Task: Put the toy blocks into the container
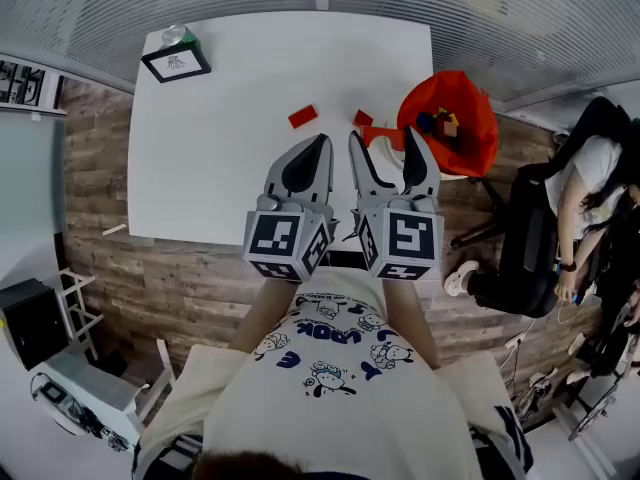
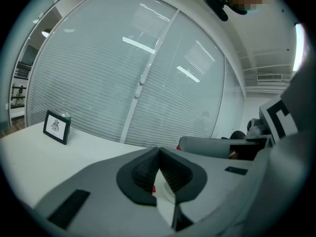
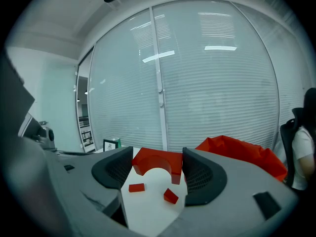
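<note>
My right gripper (image 1: 385, 140) (image 3: 158, 166) is shut on a red arch block (image 3: 155, 162) (image 1: 386, 137), held between both pads above the white table (image 1: 230, 158). Two small red blocks lie on the table beyond it: a flat one (image 1: 302, 117) (image 3: 136, 187) and a smaller one (image 1: 362, 118) (image 3: 171, 196). The orange-red soft container (image 1: 462, 108) (image 3: 242, 154) sits at the table's right edge with several coloured blocks inside. My left gripper (image 1: 318, 148) (image 2: 158, 151) hangs just left of the right one, shut with nothing between its pads.
A black-framed picture (image 1: 176, 61) (image 2: 57, 126) with a green-lidded item behind it stands at the table's far left corner. A person (image 1: 590, 198) sits in a dark chair to the right of the table. Blinds line the wall behind.
</note>
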Available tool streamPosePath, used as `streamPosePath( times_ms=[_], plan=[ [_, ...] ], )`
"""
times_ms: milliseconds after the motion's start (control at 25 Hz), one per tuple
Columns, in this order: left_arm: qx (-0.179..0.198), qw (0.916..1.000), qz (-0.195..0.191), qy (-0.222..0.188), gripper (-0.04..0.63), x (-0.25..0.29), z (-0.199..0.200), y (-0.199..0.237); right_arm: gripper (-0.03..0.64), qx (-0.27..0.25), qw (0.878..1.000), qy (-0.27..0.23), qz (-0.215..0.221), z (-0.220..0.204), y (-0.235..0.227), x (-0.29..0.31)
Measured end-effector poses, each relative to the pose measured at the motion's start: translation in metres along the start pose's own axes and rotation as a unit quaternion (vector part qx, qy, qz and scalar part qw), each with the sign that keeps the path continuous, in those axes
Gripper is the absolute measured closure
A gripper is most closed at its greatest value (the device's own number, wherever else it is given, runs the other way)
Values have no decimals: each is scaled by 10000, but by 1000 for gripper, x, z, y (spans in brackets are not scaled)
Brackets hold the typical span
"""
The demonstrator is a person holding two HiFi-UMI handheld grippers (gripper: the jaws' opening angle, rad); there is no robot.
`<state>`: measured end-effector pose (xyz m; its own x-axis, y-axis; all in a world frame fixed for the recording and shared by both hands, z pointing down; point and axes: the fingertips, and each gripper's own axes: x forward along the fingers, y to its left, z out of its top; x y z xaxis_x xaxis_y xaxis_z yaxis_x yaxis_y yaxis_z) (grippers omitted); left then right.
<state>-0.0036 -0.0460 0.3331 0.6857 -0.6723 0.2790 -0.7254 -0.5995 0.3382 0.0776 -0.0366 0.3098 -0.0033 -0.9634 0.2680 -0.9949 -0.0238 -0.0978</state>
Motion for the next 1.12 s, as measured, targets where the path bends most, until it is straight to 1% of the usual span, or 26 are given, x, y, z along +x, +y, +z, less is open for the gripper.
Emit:
streamPosePath(
  times_ms=[360,720,1120],
  plan=[
    [149,9993,-330,12,563,24,2,-33,308,50,9990,-217,-388,14,-43,-14],
    [273,9978,-597,39,563,44,3,-66,308,133,9964,-289,-790,16,-91,-28],
    [323,9964,-781,19,563,55,5,-87,308,141,9943,-307,-1014,18,-114,-38]
  ],
)
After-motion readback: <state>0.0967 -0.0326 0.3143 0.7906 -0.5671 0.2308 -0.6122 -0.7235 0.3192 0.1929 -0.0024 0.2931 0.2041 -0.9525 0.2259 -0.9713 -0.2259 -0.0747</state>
